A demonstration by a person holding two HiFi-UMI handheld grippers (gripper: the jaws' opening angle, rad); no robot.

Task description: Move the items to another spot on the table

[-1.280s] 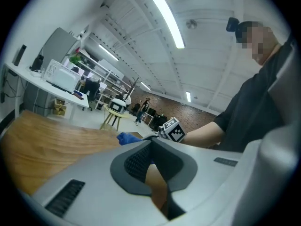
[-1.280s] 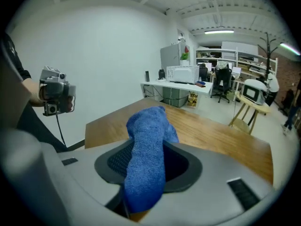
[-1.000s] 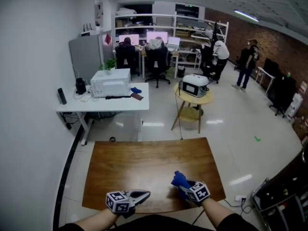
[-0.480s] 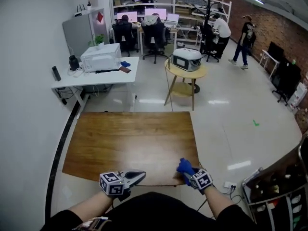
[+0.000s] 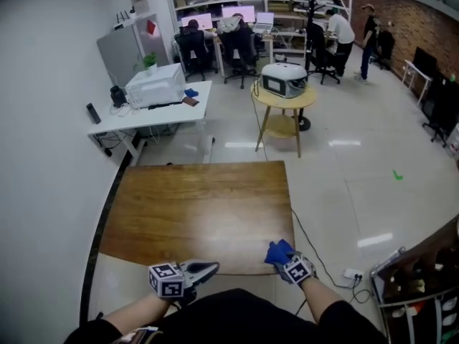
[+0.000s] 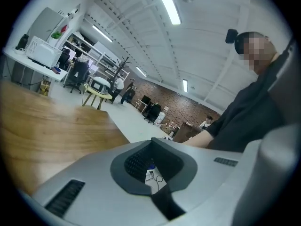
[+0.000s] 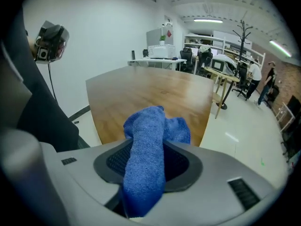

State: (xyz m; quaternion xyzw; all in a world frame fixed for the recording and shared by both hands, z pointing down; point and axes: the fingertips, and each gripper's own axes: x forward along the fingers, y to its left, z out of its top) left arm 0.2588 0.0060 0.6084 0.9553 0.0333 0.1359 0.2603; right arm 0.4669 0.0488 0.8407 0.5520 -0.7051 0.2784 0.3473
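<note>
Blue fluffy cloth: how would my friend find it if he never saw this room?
Find the big brown wooden table in front of the person and go to its near right corner. There the right gripper pinches a blue towel in its jaws, which have just opened slightly. Nothing else at that table is bright blue and fuzzy.

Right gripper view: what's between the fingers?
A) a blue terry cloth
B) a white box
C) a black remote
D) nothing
A: the blue terry cloth is pinched between the fingers of the right gripper and bunches up past their tips, with the brown wooden table beyond. The fingers have just opened slightly, with the cloth between them.
</note>
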